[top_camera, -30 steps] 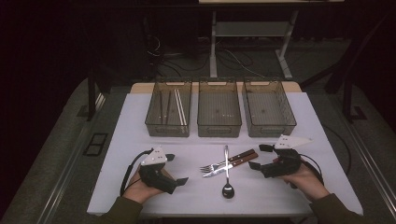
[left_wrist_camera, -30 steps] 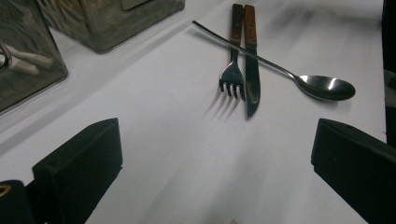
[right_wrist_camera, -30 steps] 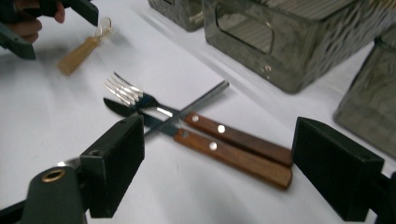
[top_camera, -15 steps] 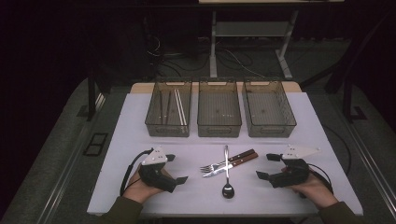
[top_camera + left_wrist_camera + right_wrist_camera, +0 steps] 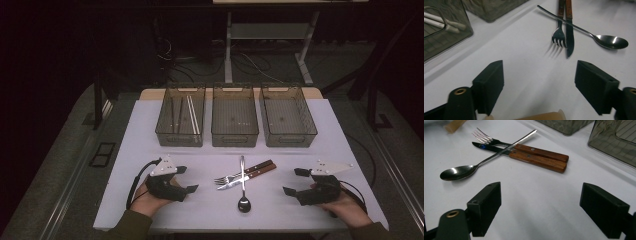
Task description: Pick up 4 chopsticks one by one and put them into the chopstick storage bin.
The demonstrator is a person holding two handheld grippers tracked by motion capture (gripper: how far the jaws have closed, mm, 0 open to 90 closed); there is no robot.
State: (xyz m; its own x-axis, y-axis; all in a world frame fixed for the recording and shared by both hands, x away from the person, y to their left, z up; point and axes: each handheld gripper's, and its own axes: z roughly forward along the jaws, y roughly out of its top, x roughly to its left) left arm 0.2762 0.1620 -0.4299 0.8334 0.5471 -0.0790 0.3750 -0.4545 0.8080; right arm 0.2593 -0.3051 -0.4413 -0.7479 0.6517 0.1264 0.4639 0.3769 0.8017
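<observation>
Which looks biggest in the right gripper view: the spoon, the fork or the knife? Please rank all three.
1. Spoon, longest, lying across the other two.
2. Knife and fork: side by side with matching wooden handles; they look about alike, so I won't rank them.

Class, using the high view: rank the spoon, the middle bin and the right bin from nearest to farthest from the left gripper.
From the left gripper:
1. Spoon, just to its right, lying over the fork and knife.
2. Middle bin, farther up the table.
3. Right bin, far right of the row.

spoon [image 5: 243, 196] crossing wood-handled fork [image 5: 235, 176] and knife [image 5: 247, 177]
</observation>
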